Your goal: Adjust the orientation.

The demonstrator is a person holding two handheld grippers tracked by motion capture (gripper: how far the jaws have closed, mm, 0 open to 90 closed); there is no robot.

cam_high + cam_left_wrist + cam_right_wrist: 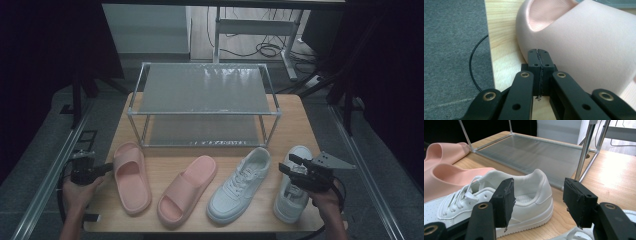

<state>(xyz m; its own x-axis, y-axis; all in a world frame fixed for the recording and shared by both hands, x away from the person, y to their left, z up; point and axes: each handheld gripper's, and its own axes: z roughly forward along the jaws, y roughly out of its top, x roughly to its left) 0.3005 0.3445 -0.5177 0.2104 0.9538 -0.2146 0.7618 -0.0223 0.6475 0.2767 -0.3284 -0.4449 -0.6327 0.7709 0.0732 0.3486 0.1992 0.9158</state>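
Two pink slippers lie on the wooden table (295,120), the left one (131,177) near the table's left edge and the other (187,190) angled beside it. Two white sneakers, one (240,185) near the middle and one (292,192) at the right, lie to their right. My left gripper (108,167) is shut with nothing in it, its tips close to the left slipper's outer side. In the left gripper view the shut gripper (539,53) points at that slipper (584,45). My right gripper (286,164) hovers open over the right sneaker. In the right gripper view the open gripper (541,195) frames the heel of the middle sneaker (529,192).
A two-tier metal shoe rack (202,92) stands at the back of the table, both shelves bare. The table's left edge (489,50) drops to grey carpet with a black cable (472,60). Dark curtains flank both sides.
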